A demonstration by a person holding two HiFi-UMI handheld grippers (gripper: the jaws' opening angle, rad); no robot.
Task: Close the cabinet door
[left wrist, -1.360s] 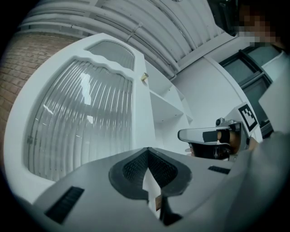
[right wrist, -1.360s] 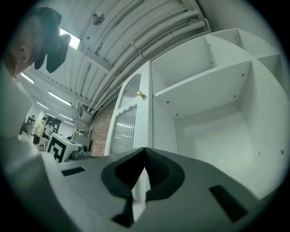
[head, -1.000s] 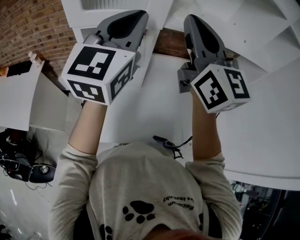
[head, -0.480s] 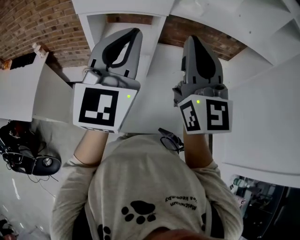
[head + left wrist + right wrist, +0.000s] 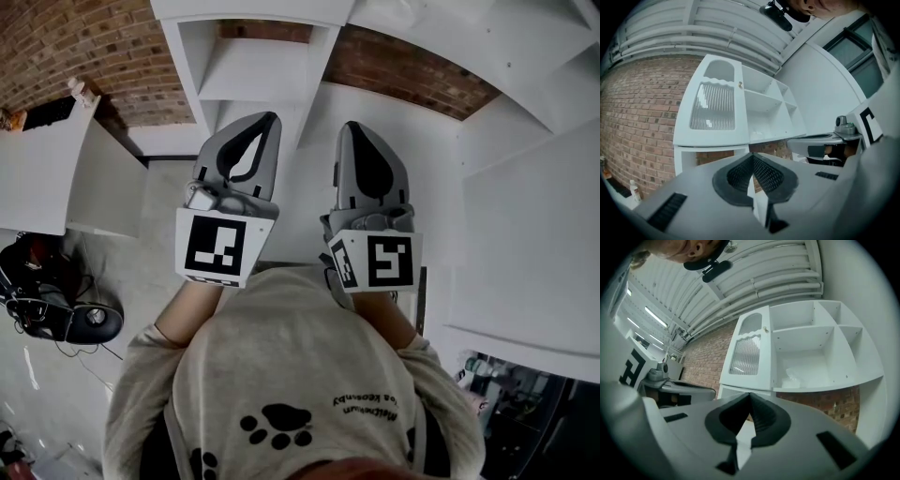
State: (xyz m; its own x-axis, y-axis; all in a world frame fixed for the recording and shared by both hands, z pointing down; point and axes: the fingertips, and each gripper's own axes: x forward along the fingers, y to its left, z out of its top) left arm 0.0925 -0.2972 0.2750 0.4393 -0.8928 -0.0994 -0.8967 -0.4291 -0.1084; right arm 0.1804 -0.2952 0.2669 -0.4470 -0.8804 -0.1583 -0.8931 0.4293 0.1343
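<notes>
Short of the cabinet (image 5: 811, 348), the left gripper (image 5: 751, 158) has its ribbed pads (image 5: 766, 176) pressed together with nothing between them. The right gripper (image 5: 750, 397) is likewise closed and empty. Both point at the cabinet front without touching it.

Against a second ago, both grippers have sunk and drawn back from the cabinet toward the person's shirt (image 5: 281, 375). Then they were spread apart high in the head view. Now they ride close side by side just above the shirt, and more of the cabinet's lower shelf shows beyond their tips.

The cabinet door (image 5: 747, 352), with its ribbed glass pane and small knob (image 5: 765, 329), covers the cabinet's left section. From both gripper views it seems to lie flat against the front, with no gap showing at the knob edge. The compartments right of the door stand open, and something pale and crumpled (image 5: 793, 376) lies in the middle one; what it is cannot be told.

A brick wall (image 5: 642, 122) runs behind the cabinet and off to its left. A white table (image 5: 37, 164) stands left of the cabinet, with black gear (image 5: 56, 314) on the floor near it. A white wall panel (image 5: 525, 234) closes in on the cabinet's right. Between the jaws and the door there is open air, and the room to move lies straight ahead toward the cabinet and to its left.
</notes>
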